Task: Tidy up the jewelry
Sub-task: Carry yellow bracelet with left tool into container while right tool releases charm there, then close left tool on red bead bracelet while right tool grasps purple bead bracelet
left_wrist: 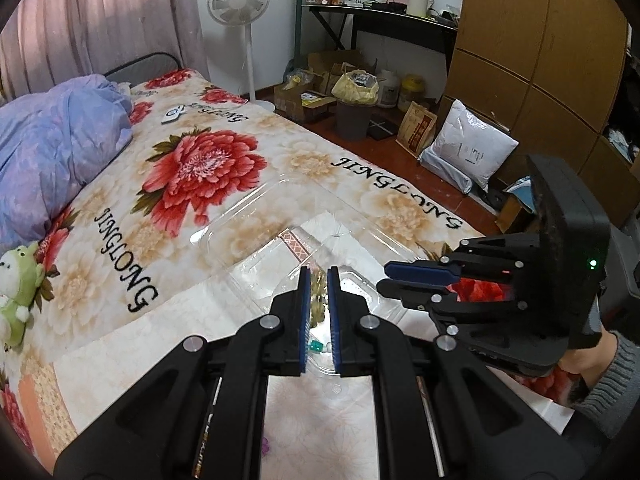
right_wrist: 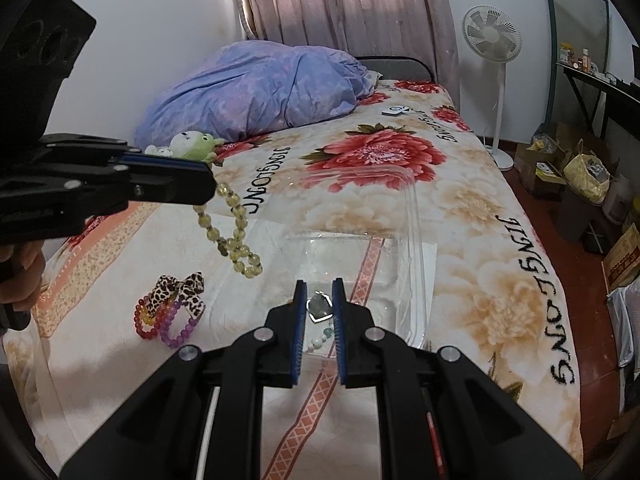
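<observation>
My left tool (right_wrist: 208,190), at the left edge of the right wrist view, is clenched on a yellow bead necklace (right_wrist: 236,236) that dangles above the bed (right_wrist: 480,216). My right tool (right_wrist: 318,320), low in the centre, has its jaws parted with nothing gripped; below it a white bead strand (right_wrist: 318,342) with a dark pendant lies in the clear plastic box (right_wrist: 412,248). At lower left, coloured bead bracelets (right_wrist: 168,324) with a leopard bow lie on the bedspread, just beside the box.
</observation>
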Demonstrator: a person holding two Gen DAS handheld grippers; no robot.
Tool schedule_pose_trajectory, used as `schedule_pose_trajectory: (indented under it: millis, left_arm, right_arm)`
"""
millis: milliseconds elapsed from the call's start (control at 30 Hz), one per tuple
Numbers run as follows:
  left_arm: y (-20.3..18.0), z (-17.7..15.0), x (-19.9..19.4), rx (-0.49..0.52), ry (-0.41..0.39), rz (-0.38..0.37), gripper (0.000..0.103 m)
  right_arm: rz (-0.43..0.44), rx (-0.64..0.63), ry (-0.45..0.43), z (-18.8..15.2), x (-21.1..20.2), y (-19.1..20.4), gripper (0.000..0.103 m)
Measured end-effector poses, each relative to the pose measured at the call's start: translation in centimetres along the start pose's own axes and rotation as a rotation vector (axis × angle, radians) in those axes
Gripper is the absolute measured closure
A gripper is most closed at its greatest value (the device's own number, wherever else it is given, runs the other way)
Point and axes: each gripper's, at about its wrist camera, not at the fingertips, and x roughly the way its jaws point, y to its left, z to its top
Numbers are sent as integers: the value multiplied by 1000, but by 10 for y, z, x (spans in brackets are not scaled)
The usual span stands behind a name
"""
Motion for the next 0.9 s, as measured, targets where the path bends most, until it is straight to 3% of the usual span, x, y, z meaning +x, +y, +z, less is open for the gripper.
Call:
schedule_pose_trajectory:
  millis: [100,300,900]
  left_arm:
    - [3,-3,0,-17,6,5,75]
    - [13,-12,-4,-54,8,12,58]
    - [62,-67,-38,-132,41,66,54]
  right_arm:
    - [-3,-9,6,-1,-1,2,79]
    - [17,-48,-4,-1,-8,12,68]
    - [92,-176,29,4,7,83,67]
